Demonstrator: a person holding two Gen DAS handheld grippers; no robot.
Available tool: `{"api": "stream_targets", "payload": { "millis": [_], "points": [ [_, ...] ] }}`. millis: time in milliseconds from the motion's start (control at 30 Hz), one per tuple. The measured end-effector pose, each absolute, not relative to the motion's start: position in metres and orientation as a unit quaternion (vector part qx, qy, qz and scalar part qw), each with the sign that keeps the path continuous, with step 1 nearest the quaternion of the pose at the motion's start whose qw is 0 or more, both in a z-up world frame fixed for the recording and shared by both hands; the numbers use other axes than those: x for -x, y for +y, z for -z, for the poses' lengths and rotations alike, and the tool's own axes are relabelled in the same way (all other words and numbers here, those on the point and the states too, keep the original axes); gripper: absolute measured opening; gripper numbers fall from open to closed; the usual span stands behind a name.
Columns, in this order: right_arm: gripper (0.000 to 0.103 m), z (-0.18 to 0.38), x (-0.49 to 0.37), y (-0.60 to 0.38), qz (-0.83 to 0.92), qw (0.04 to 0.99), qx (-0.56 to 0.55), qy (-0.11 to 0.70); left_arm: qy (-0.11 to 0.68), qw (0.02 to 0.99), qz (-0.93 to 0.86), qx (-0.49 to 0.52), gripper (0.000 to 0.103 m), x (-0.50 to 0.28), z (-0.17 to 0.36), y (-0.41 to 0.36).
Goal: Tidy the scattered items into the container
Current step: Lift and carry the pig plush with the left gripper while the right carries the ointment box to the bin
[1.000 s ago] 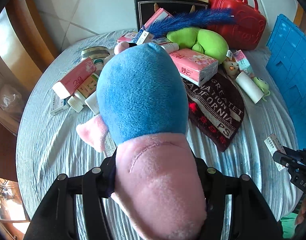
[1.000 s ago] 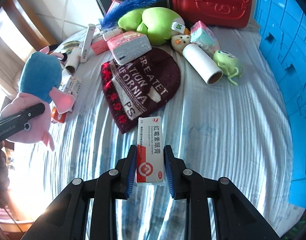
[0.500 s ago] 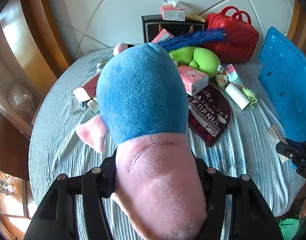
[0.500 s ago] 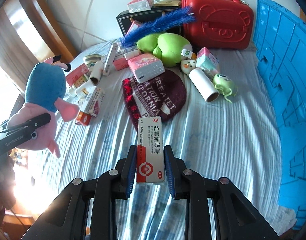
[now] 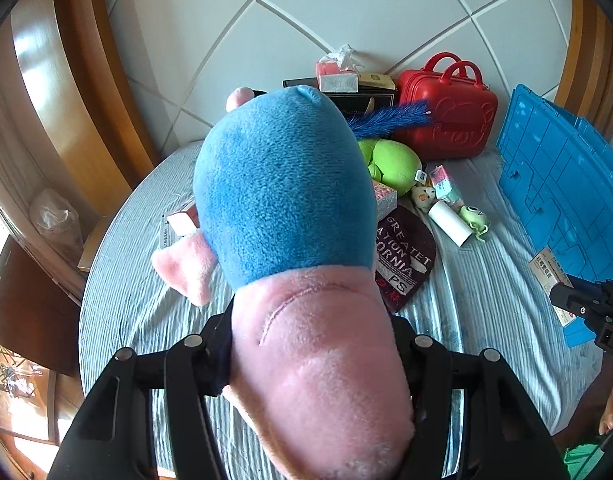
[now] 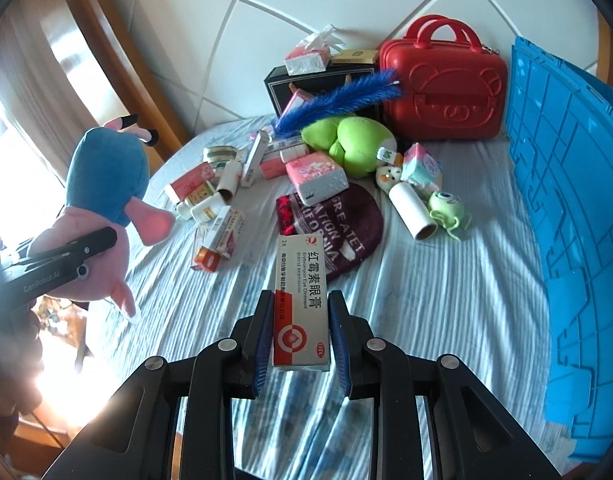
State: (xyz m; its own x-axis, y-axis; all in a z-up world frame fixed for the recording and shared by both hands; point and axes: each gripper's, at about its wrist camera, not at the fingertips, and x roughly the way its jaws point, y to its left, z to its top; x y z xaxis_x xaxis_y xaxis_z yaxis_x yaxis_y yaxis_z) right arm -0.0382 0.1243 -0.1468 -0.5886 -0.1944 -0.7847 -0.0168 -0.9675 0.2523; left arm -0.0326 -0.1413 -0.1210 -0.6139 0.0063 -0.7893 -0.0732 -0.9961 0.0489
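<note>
Both tongs have risen: left point(image 5: 312, 354) clamps plush toy point(image 5: 284, 188), right point(image 6: 300, 334) grips ointment box point(image 6: 302, 304).

A home interior, most likely a living or dining room. A round table point(image 6: 446, 300) draped in a pale blue striped cloth stands against a wall point(image 5: 306, 20) of large white panels with grey diagonal seams, edged by glossy curved wooden trim point(image 5: 78, 92). Household clutter covers the table — plush toys point(image 6: 346, 144), medicine boxes point(image 6: 218, 240), a tissue pack point(image 6: 316, 176), a knit beanie point(image 6: 334, 228), a red toy suitcase point(image 6: 442, 88). A blue plastic crate point(image 6: 566, 220) sits at the right edge. Strong daylight enters from the left — a window, though washed out.
</note>
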Motion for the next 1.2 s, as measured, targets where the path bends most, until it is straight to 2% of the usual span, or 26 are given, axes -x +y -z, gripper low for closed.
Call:
{"api": "stream_targets", "payload": {
  "millis": [700,1200],
  "points": [
    [0.026,0.054,-0.005,0.170,0.920,0.063,-0.369,-0.120,0.037,0.021,-0.934,0.355,0.057,-0.002,0.028,-0.106],
    [0.026,0.004,-0.026,0.239,0.940,0.043,-0.313,-0.129,0.066,0.063,-0.946,0.310,0.057,0.003,-0.016,-0.024]
  ]
}}
